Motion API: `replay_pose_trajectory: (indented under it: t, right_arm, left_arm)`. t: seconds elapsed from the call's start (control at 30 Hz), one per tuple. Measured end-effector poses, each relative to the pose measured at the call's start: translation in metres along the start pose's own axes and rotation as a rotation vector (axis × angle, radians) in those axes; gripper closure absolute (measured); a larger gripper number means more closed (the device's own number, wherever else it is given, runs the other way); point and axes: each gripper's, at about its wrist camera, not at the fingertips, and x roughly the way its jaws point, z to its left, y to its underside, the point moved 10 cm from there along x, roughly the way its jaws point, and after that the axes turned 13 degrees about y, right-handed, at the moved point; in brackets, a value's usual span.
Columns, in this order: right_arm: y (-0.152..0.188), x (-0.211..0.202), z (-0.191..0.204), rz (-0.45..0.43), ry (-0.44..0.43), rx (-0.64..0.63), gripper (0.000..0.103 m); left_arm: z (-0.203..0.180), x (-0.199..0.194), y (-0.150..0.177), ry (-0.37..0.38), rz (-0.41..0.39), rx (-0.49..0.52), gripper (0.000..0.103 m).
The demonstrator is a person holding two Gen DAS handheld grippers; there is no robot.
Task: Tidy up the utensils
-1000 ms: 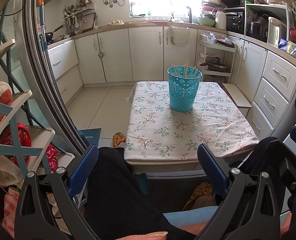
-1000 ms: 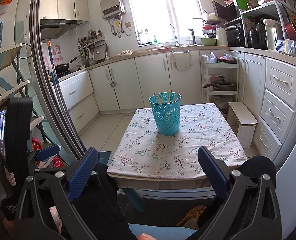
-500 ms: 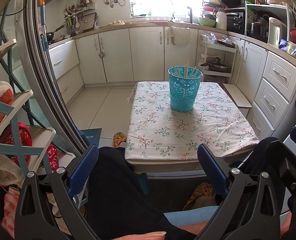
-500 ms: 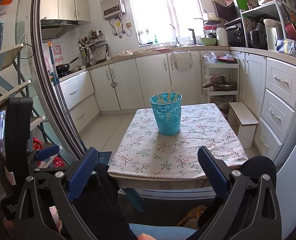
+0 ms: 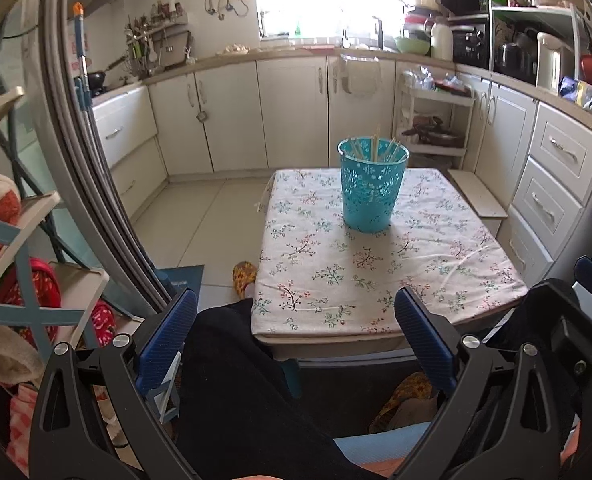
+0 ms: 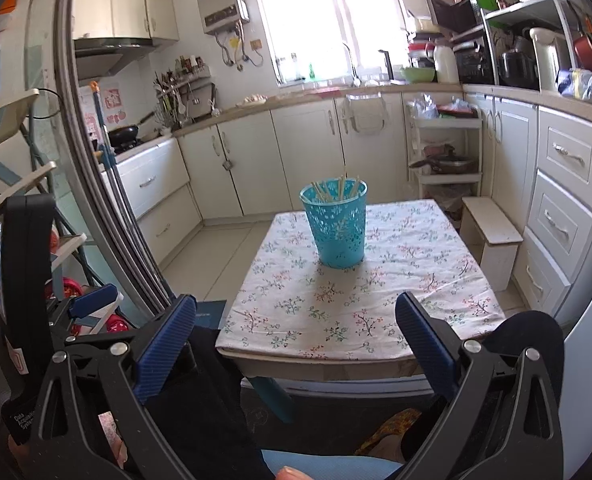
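A turquoise perforated bin [image 5: 372,186] stands upright on the far middle of a low table with a floral cloth [image 5: 376,280]. Several wooden chopsticks [image 5: 376,147] stick up inside it. The bin [image 6: 336,225] and chopsticks [image 6: 338,189] also show in the right wrist view on the table [image 6: 356,304]. My left gripper [image 5: 296,320] is open and empty, held back from the table's near edge above the person's dark-clothed lap. My right gripper [image 6: 296,320] is open and empty, also short of the near edge.
White kitchen cabinets [image 5: 291,112] line the back and right walls. A small white stool [image 6: 492,232] stands right of the table. A shelf rack with slippers [image 5: 15,264] and a curved door frame [image 5: 87,160] are on the left. The person's knees [image 5: 231,360] are under both grippers.
Nothing has moved on the table. The left view has drifted very slightly; both grippers stay open and empty.
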Motion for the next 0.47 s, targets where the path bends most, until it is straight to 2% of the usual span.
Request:
replay_pose_trajectory:
  t: [0.2, 0.33, 0.47]
  right_arm:
    - [-0.006, 0.065, -0.022, 0.096, 0.066, 0.018, 0.007]
    - [-0.013, 0.134, -0.049, 0.162, 0.14, 0.04, 0.007]
    - [-0.012, 0.211, -0.077, 0.216, 0.237, -0.011, 0.007]
  left_arm:
    - [0.004, 0.049, -0.01, 0.039, 0.084, -0.028, 0.008]
    - [0.007, 0.085, -0.014, 0.053, 0.132, -0.046, 0.008]
    - [0.004, 0.117, -0.016, 0.061, 0.176, -0.044, 0.008]
